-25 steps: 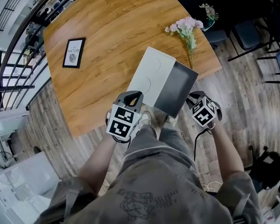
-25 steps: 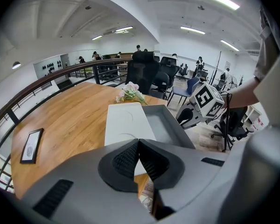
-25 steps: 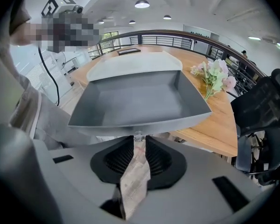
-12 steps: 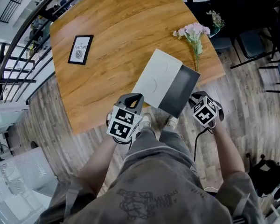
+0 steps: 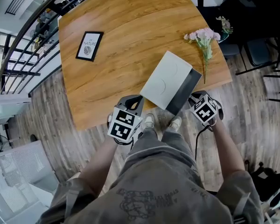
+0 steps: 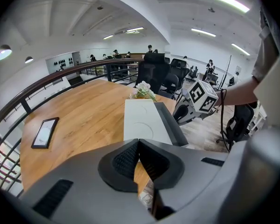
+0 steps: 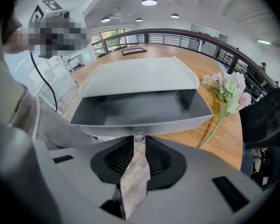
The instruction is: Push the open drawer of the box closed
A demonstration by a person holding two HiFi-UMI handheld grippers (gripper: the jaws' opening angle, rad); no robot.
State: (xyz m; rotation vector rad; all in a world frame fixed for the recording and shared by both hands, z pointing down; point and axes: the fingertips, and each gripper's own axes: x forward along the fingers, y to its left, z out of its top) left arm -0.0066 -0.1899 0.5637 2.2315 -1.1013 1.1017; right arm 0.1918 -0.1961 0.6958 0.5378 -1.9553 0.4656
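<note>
Since a second ago the dark drawer (image 5: 185,89) has gone further into the white box (image 5: 166,80), so less of it sticks out past the table's (image 5: 126,31) near edge, and both grippers have moved forward with it. Nearest, the left gripper (image 5: 134,100) hangs over the wooden floor just short of the table edge, its jaws pressed together with nothing between them. The right gripper (image 5: 190,99) is at the drawer front, its jaws drawn narrow onto the small silver knob (image 7: 139,137) there. The drawer is still partly open, its grey inside bare. The box lies flat at the table's near right corner, set at an angle. Just beyond it, a sprig of pale pink flowers (image 5: 205,38) lies on the wood. Well away, toward the far left, a black-framed picture (image 5: 89,45) lies flat.
</note>
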